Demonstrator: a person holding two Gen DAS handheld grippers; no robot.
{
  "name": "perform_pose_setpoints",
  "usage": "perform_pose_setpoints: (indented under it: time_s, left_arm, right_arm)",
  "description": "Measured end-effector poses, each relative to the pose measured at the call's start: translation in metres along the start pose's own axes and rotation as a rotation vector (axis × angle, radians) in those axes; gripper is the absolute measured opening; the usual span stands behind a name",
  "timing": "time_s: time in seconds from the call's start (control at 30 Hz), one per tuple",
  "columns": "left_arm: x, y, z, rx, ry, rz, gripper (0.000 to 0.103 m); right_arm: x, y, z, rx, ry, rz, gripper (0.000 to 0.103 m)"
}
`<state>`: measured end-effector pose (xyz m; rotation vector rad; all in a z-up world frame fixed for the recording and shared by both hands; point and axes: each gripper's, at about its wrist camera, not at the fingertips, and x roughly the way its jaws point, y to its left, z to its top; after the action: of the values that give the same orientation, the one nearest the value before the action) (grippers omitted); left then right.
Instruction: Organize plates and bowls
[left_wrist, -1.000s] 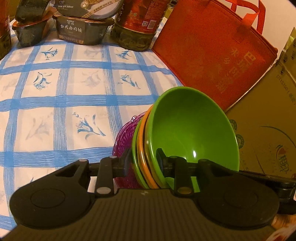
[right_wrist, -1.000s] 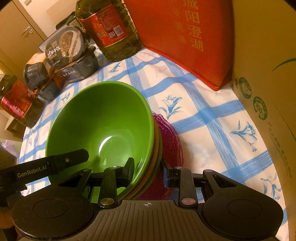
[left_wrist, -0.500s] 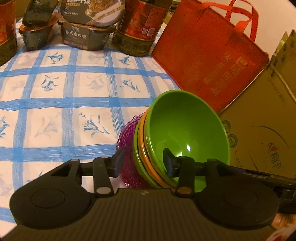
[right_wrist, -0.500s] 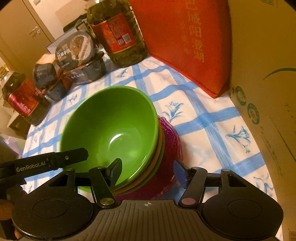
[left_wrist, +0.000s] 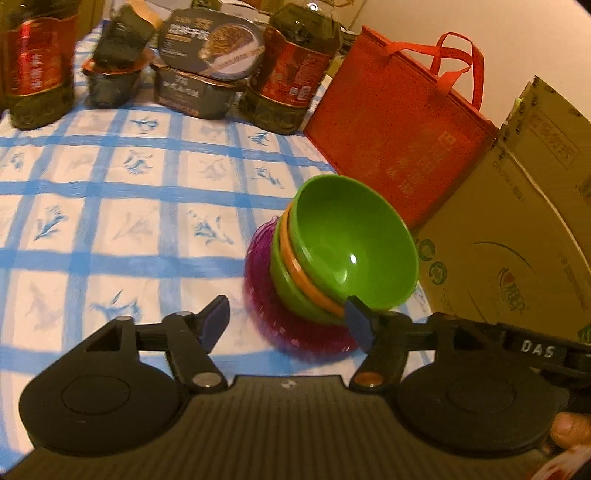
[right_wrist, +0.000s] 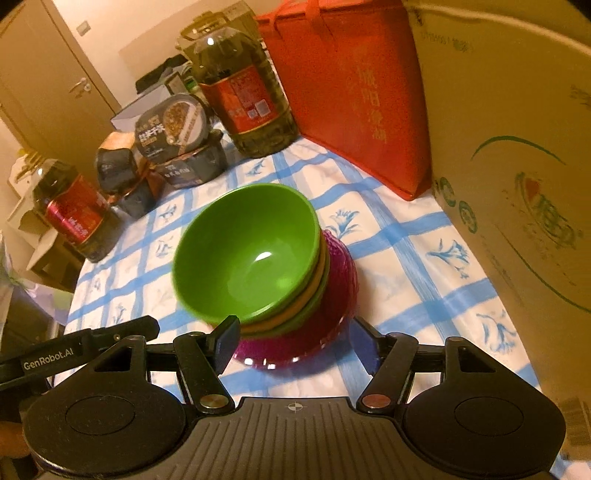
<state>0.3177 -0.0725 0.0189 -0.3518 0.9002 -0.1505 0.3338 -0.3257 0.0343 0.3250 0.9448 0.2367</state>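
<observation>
Nested green and orange bowls (left_wrist: 351, 254) sit stacked on a purple plate (left_wrist: 266, 317) at the counter's (left_wrist: 110, 221) three o'clock edge, seemingly organized, while left gripper (left_wrist: 288, 317) and right gripper (right_wrist: 295, 339), jaws just opening, hold nothing.

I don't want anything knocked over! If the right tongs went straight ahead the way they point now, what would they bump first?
Most likely the purple plate under the stacked bowls, which sits right ahead between the open right tongs. The tongs have just been opening and press on nothing. Depth is hard to judge here.
</observation>
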Motion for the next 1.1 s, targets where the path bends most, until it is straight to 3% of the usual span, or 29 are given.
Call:
perform_pose_setpoints:
  time_s: [0.3, 0.6, 1.1]
  left_arm:
    - [-0.044, -0.004, -0.054, 0.085, -0.081, 0.083, 0.092]
    - [-0.085, 0.000, -0.099, 0.148, -0.139, 0.135, 0.096]
    - [-0.134, 0.014, -0.166, 0.076, -0.116, 0.149, 0.096]
  right_arm:
    - [-0.027, 0.012, -0.056, -0.043, -0.019, -0.023, 0.066]
    - [-0.056, 0.016, -0.106, -0.040, -0.054, -0.020, 0.068]
    - [-0.091, 0.039, -0.172, -0.151, -0.098, -0.066, 0.073]
